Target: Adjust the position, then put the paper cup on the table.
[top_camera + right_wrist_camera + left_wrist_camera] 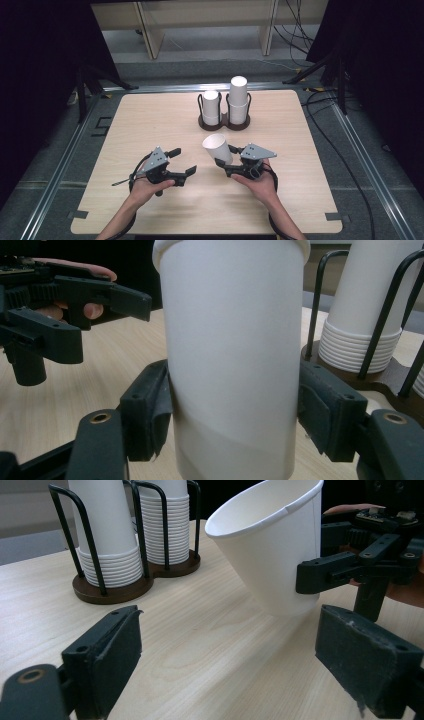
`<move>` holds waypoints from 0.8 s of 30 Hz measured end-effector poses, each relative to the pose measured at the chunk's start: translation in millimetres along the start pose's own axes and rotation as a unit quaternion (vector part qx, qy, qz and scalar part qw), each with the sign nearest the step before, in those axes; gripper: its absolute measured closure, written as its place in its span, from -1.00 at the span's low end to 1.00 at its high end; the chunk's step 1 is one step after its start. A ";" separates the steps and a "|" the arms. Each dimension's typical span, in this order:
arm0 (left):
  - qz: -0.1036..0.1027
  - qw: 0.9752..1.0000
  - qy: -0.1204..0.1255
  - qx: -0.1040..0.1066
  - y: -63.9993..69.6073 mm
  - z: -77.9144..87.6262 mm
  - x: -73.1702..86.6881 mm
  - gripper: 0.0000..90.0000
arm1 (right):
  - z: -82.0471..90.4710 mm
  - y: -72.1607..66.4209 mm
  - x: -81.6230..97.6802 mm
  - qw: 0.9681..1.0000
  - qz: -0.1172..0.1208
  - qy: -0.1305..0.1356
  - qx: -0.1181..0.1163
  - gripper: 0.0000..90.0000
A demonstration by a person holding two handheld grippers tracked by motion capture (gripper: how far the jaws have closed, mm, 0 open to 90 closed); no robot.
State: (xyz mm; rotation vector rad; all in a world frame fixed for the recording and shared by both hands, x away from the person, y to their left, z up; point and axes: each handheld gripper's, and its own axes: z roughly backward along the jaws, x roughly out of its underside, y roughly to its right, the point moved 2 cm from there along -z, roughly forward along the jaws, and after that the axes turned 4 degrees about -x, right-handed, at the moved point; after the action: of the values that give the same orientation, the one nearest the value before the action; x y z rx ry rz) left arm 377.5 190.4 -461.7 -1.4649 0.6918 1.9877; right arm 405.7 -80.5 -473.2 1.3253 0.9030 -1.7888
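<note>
**Cup held, left jaws wide**

The right gripper (231, 159) clamps a paper cup (217, 148), tilted above the table's middle, near the cup rack (223, 122). The left gripper (182, 161) stands apart, wide and empty. Likely a handover or placement next, needing a steady approach.

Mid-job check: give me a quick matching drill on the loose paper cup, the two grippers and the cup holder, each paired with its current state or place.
Things:
1. loose paper cup
2. left gripper
3. right gripper
4. cup holder

States or places:
A. open, nothing between its pads
B. at the table's far side, holding two cup stacks
C. tilted, mouth towards the left gripper
D. shut on the cup's lower part

Pairs: 1-C, 2-A, 3-D, 4-B
</note>
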 end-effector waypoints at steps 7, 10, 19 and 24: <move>0.006 1.000 0.004 -0.011 -2.9 6.2 -0.7 -0.77 | -3.2 1.7 -0.4 1.000 0.003 -0.003 0.000 -0.23; 0.008 1.000 0.005 -0.018 -4.7 7.2 -1.7 -0.77 | -3.8 4.0 -0.6 1.000 0.018 0.014 0.010 -0.23; 0.014 1.000 0.010 -0.025 -3.8 10.7 -4.3 -0.81 | -5.1 7.6 -1.1 1.000 0.003 0.011 -0.003 -0.23; 0.028 0.999 0.013 -0.013 -2.6 4.3 -7.8 -0.85 | -5.7 0.2 3.2 1.000 -0.004 0.004 -0.012 -0.23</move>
State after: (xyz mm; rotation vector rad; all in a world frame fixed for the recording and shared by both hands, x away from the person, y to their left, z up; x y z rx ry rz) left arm 378.3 194.1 -453.2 -1.5047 0.7294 2.0299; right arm 407.9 -76.1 -477.6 1.3166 0.9330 -1.7745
